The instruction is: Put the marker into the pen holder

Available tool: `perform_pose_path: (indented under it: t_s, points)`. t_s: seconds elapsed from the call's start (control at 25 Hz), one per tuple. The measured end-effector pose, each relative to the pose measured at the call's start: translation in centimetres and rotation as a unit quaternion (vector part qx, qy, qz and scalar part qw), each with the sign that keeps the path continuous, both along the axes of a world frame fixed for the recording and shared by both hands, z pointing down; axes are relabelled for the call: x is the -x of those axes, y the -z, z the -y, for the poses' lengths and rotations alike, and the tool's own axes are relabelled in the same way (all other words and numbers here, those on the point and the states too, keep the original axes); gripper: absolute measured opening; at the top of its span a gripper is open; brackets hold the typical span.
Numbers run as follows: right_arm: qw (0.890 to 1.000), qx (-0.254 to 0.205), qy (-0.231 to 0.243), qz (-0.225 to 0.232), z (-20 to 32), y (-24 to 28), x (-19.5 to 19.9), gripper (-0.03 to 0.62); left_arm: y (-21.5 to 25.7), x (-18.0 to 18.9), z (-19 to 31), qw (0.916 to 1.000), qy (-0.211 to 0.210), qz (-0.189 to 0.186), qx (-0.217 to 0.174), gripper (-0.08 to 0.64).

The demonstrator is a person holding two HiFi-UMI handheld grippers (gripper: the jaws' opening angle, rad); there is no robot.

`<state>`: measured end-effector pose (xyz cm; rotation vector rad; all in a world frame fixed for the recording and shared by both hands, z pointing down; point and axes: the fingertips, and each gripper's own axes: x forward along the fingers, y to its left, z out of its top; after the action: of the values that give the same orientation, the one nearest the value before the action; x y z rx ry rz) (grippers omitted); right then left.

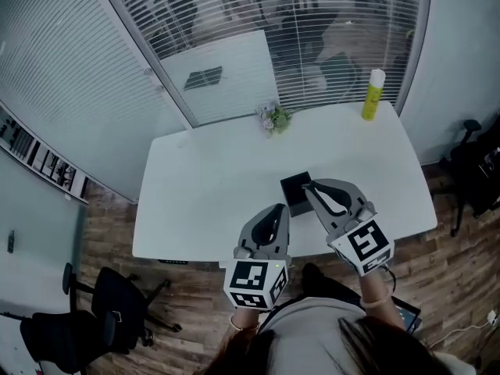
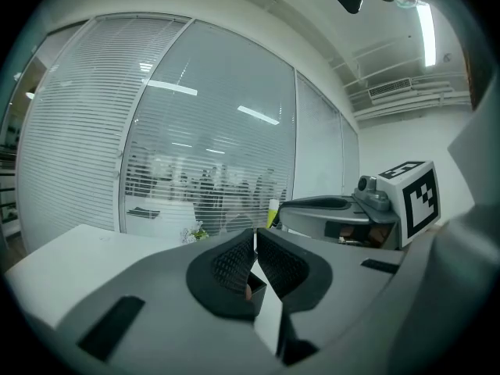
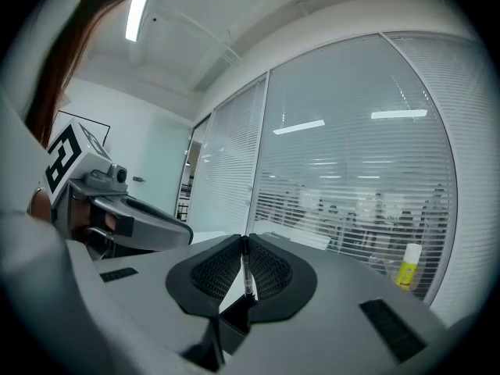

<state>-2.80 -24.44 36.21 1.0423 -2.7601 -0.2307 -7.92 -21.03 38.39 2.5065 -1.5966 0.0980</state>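
Marker (image 3: pixel 246 276) clamped upright in right tongs (image 3: pixel 244 242), above pen holder (image 1: pixel 294 196)

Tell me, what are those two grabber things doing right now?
Right gripper shut on marker, tip at pen holder mouth. Left gripper shut, empty, alongside. Nothing in the way.

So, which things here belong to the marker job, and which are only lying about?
For the job: marker, held in the right claw; black pen holder.
Lying about: yellow bottle; small plant; office chair.
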Motion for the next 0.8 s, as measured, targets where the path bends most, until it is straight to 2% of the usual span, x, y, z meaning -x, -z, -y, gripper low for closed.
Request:
perform_pose_path:
  t_s: [0.8]
  points:
    - [0.997,0.064,0.016,-0.031,4.0,-5.4,1.4,0.055,-1.2,0.8,3.6,0.9996,0.022,-0.009,0.015,0.029]
